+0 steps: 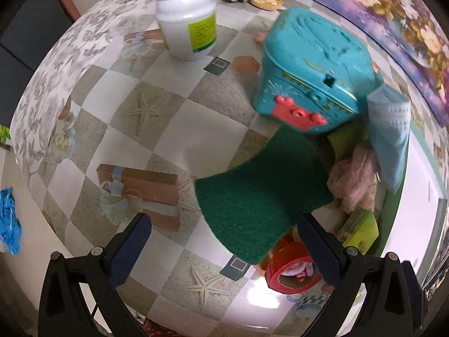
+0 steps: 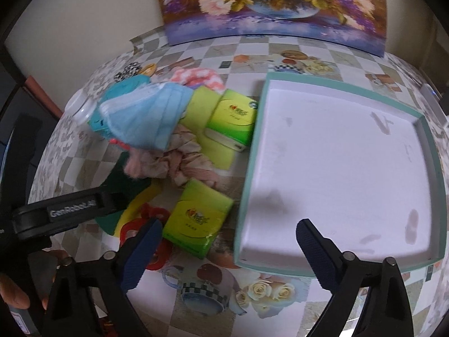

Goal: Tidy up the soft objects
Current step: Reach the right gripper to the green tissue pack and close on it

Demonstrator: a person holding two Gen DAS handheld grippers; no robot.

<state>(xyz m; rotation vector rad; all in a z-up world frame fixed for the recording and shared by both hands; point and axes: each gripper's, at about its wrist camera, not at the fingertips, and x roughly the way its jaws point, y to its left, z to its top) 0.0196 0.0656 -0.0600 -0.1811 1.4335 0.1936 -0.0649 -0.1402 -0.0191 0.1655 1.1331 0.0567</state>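
My left tool gapes over the green pad: light, floppy, best pinched at its near edge. Right tool released, empty.

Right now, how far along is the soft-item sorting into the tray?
Nothing looks done: the white tray holds nothing. In hand: neither gripper grips anything; the left gripper hangs open over the green scouring pad. Left: the pad, blue cloth, pink fabric and tissue packs.
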